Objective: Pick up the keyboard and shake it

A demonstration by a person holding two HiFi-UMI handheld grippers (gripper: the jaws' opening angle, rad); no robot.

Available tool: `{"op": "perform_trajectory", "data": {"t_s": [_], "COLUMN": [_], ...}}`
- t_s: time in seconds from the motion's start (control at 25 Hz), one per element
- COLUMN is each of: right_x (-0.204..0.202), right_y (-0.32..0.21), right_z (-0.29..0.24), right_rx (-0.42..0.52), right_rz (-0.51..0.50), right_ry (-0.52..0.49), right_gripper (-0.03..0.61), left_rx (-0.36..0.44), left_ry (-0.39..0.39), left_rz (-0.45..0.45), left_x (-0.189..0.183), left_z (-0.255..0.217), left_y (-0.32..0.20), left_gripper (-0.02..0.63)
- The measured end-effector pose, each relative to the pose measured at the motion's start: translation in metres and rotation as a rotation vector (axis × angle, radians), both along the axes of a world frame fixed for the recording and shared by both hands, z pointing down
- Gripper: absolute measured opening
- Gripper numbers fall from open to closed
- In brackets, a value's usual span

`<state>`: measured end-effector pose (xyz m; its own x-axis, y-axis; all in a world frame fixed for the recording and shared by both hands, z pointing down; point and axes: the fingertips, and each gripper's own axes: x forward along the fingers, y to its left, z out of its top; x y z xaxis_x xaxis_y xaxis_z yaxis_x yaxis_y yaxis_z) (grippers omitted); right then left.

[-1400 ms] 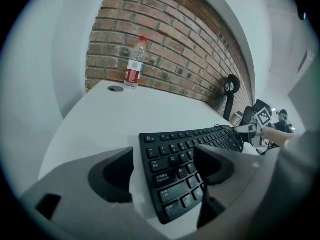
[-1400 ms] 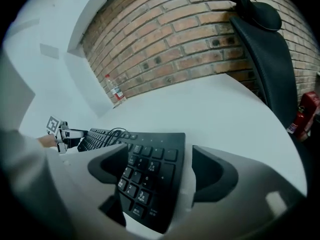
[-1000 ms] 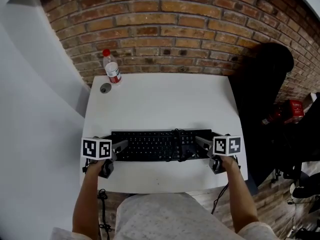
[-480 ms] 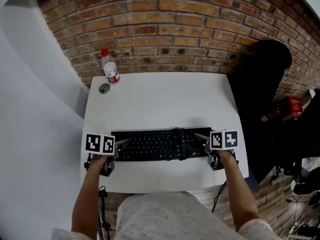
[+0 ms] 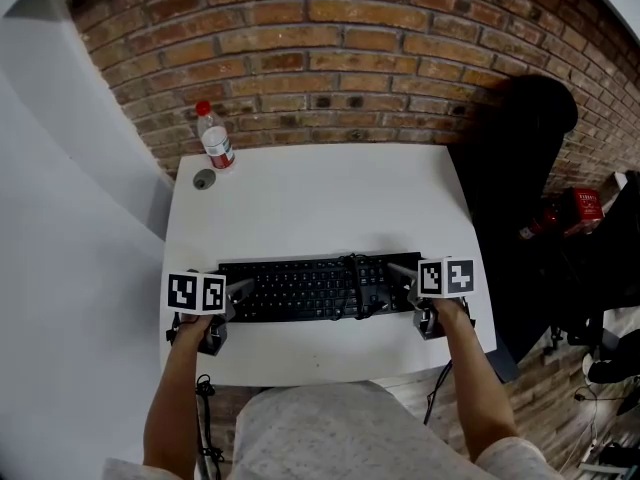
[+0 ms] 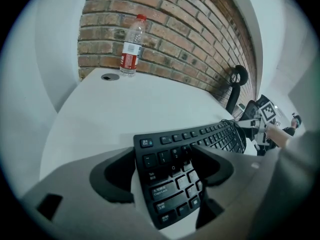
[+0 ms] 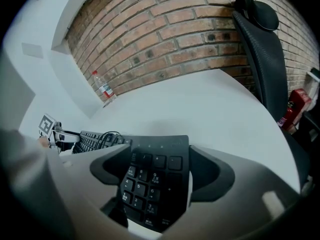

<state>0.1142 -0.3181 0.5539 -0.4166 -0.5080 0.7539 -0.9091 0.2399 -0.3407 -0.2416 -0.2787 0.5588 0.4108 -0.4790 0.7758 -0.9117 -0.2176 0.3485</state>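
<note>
Seen from above, a black keyboard (image 5: 310, 288) lies flat on a white surface (image 5: 320, 198), close to its near edge and parallel to it, with a dark cable (image 5: 352, 268) looped over its keys right of the middle. A person holds a claw at each end of the keyboard. The left claw (image 5: 243, 290) points inward at the left end, and the right claw (image 5: 400, 273) points inward at the right end. In the left gripper view, the claw's jaws stand wide with the keyboard's left end between them; a sliver of white surface shows between one jaw and the keyboard's edge. In the right gripper view, the number pad end sits between wide jaws, again with a thin white gap beside one jaw. Both claws have just been closing a little, yet neither clearly presses on the keyboard. At the far left corner of the surface stands a clear plastic bottle (image 5: 215, 140) with a red cap, just beside a small round grey disc (image 5: 204, 179). A brick wall (image 5: 330, 58) rises behind, and a black chair (image 5: 520, 138) stands to the right.
</note>
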Motion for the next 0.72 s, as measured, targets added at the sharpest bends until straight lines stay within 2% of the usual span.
{"op": "perform_trajectory", "data": {"t_s": [0.24,0.72], "right_x": [0.000,-0.005], "right_y": [0.002,-0.004], "right_z": [-0.013,-0.035], "right_rx": [0.038,0.135], "right_rz": [0.004,0.003], "right_ry": [0.014,0.016], "right_gripper": [0.371,0.367], "left_rx": [0.027,0.140], "left_ry": [-0.014,-0.037], "left_rz": [-0.006,-0.057], "left_x": [-0.001,-0.008], "left_z": [-0.010,-0.032], "left_y": [0.001,-0.010], "left_gripper": [0.348,0.342]}}
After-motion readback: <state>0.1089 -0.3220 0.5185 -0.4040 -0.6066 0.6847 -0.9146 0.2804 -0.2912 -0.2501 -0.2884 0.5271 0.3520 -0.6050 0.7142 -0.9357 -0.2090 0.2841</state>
